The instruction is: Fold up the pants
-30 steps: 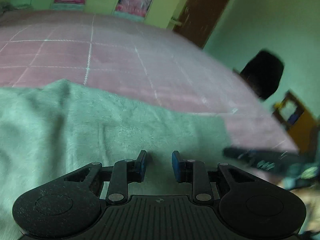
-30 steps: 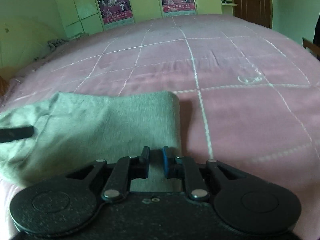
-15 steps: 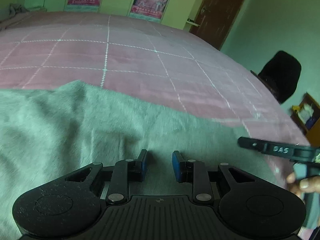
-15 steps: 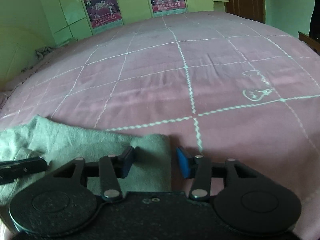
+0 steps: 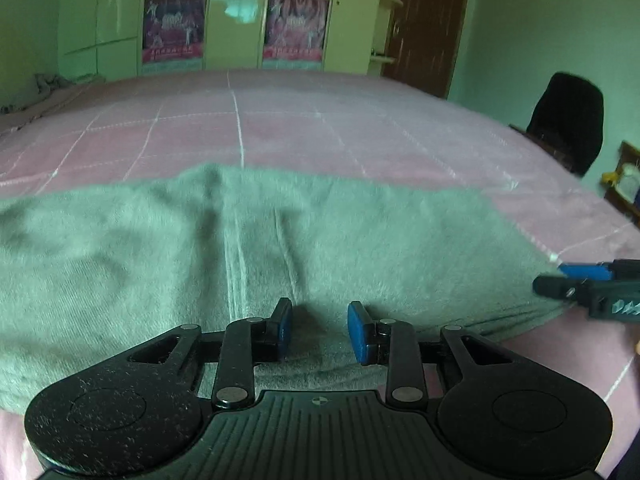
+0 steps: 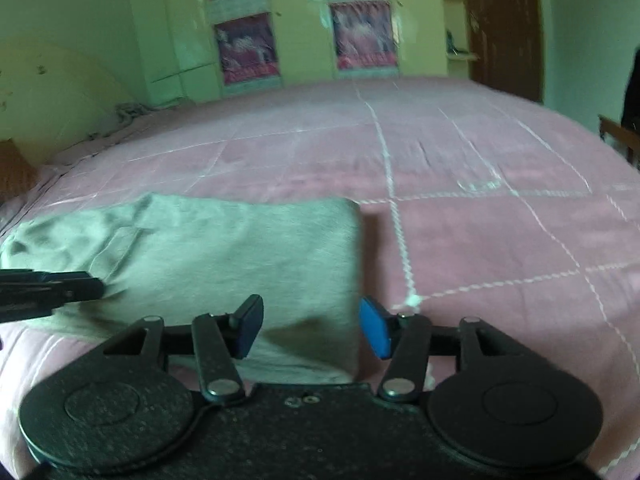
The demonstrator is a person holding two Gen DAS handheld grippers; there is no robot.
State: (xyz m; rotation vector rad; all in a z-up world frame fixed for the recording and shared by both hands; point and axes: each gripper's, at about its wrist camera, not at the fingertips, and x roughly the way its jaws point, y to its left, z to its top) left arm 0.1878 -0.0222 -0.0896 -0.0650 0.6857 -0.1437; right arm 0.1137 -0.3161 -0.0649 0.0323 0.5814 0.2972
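Pants [image 5: 280, 248], folded and grey, were seen beneath both tongs on the pink bed [image 5: 360, 136]. The left tongs [image 5: 319, 330] were narrowly parted and opening, pinching nothing. The right tongs [image 6: 312, 326] were spread wider and opening over the fold's right edge, the cloth unpinched. Posters [image 5: 174, 26] and a door [image 5: 428, 24] were seen beyond.

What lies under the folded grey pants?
The pink quilted bedspread shows around the folded grey fabric pants and runs beneath them; whatever else lies under them is covered.
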